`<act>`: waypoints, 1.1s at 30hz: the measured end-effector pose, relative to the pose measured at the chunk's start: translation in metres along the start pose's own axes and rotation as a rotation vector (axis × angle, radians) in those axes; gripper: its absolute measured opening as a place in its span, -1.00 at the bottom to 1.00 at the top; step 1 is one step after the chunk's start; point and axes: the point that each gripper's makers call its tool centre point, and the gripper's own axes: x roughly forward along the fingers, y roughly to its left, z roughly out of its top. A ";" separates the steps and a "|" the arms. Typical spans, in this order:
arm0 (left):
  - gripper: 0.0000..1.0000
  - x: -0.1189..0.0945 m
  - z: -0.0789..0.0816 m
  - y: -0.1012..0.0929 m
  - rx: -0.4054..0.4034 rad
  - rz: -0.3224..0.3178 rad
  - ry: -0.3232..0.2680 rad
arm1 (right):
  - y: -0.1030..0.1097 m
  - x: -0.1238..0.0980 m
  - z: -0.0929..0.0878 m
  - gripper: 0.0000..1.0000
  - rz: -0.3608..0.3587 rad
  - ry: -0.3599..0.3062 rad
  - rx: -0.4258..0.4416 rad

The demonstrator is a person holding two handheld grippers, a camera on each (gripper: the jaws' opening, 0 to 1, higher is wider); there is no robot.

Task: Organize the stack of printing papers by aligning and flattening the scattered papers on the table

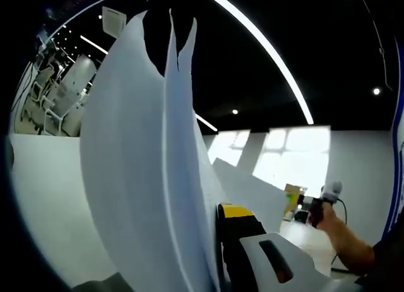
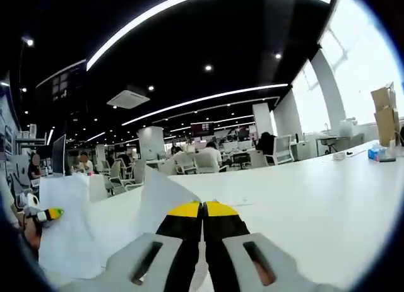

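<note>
The white bench (image 2: 328, 197) spreads wide under me, running back toward an open office of desks and chairs. Against it, in the left gripper view, the stack of printing papers (image 1: 136, 172) stands nearly on edge, lifted and fanned, its top corners splaying apart into separate sheets. My left tool (image 1: 230, 211) is clenched on the lower edge of that stack, yellow tips pressed against the paper. In the right gripper view, my right tool (image 2: 202, 210) has its yellow-tipped jaws pressed together; a white sheet (image 2: 161, 197) lies just behind the tips, but I cannot tell whether any paper is pinched between them. The left tool also peeps in at that view's left edge, beside more paper.

I judge I am mid-way through aligning: the stack is raised so its edges can be squared. Next calls for tapping the bottom edge down on the bench until the sheets sit flush, then laying the stack flat and pressing it smooth, without letting loose sheets slip.
</note>
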 end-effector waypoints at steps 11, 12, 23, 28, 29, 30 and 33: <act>-0.86 0.000 -0.002 -0.006 0.000 -0.002 -0.004 | 0.013 -0.008 0.007 -1.00 0.025 -0.038 0.040; -0.86 0.000 0.000 -0.003 -0.001 -0.003 -0.004 | 0.013 -0.007 0.007 -1.00 0.027 -0.038 0.044; -0.86 -0.001 0.000 -0.004 -0.002 -0.002 -0.006 | 0.016 -0.009 0.012 -1.00 0.038 -0.047 0.065; -0.86 -0.001 0.002 0.001 -0.003 -0.002 -0.006 | 0.019 -0.013 0.016 -1.00 0.042 -0.056 0.060; -0.86 -0.001 0.002 0.001 -0.002 -0.002 -0.006 | 0.020 -0.013 0.017 -1.00 0.042 -0.057 0.060; -0.86 -0.001 0.003 0.003 -0.002 -0.002 -0.006 | 0.020 -0.012 0.019 -1.00 0.042 -0.060 0.058; -0.86 -0.001 0.003 0.004 -0.002 -0.002 -0.006 | 0.019 -0.012 0.023 -1.00 0.041 -0.068 0.053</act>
